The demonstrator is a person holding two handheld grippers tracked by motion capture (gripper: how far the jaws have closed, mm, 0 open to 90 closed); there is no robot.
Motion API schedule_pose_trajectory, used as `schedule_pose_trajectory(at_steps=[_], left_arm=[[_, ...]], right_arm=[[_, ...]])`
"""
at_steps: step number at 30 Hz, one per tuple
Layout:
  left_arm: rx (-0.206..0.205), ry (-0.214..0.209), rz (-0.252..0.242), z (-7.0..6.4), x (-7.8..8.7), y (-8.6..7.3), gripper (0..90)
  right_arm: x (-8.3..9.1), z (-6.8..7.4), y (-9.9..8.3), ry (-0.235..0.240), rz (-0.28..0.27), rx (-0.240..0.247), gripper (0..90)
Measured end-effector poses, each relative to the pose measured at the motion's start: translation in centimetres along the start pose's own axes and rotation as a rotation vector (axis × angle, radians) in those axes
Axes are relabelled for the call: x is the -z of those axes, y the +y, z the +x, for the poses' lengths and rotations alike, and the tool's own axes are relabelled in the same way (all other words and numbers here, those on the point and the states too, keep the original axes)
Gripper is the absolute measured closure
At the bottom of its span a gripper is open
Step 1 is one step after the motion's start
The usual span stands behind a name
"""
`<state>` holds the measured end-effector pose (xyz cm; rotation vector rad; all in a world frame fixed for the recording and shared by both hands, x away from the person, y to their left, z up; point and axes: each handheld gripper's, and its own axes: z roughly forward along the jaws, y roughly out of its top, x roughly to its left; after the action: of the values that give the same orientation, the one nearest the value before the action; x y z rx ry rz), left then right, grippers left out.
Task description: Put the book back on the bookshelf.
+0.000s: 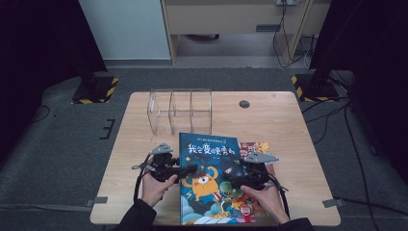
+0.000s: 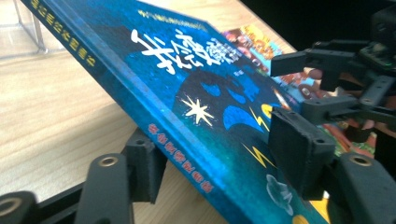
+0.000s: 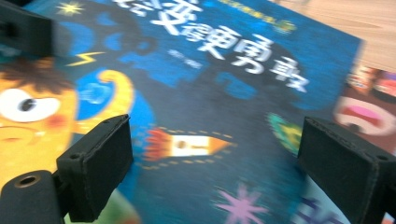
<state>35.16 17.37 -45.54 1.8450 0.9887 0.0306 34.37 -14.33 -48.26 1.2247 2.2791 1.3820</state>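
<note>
A blue picture book [image 1: 209, 178] with an orange monster on its cover lies at the table's front middle. My left gripper [image 1: 190, 169] grips it at the spine side. In the left gripper view one jaw sits under the spine edge and the other presses on the cover [image 2: 196, 93], and that edge is tilted up off the wood. The left gripper [image 2: 222, 158] is shut on the book. My right gripper [image 1: 231, 175] hovers over the right part of the cover [image 3: 219, 93], its jaws wide apart around nothing [image 3: 215, 158]. It also appears in the left gripper view [image 2: 303, 84].
A second, colourful book [image 1: 257, 147] lies under the blue one, sticking out to the right. A clear acrylic divider rack [image 1: 180, 110] stands behind the books. A small round grommet [image 1: 244, 104] is set in the wooden table [image 1: 288, 125] at the back.
</note>
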Motion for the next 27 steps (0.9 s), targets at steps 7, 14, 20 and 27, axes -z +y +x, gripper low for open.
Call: schedule_pose_trajectory(at_steps=[7, 14, 20, 27], left_arm=[[0.004, 0.001, 0.008, -0.14, 0.06, 0.08, 39.2], [0.016, 0.005, 0.026, -0.22, 0.03, 0.22, 38.8], [0.011, 0.042, 0.08, -0.81, -0.39, 0.37, 30.5], [0.043, 0.032, 0.102, -0.38, -0.62, 0.1, 29.8]], right_arm=[[0.01, -0.52, -0.06, 0.017, 0.018, -0.05, 10.2], [-0.04, -0.46, -0.05, 0.015, 0.022, -0.049, 10.1], [-0.09, -0.4, -0.05, 0.01, 0.022, -0.039, 10.2], [-0.13, -0.23, 0.0, -0.001, 0.029, -0.02, 10.3]])
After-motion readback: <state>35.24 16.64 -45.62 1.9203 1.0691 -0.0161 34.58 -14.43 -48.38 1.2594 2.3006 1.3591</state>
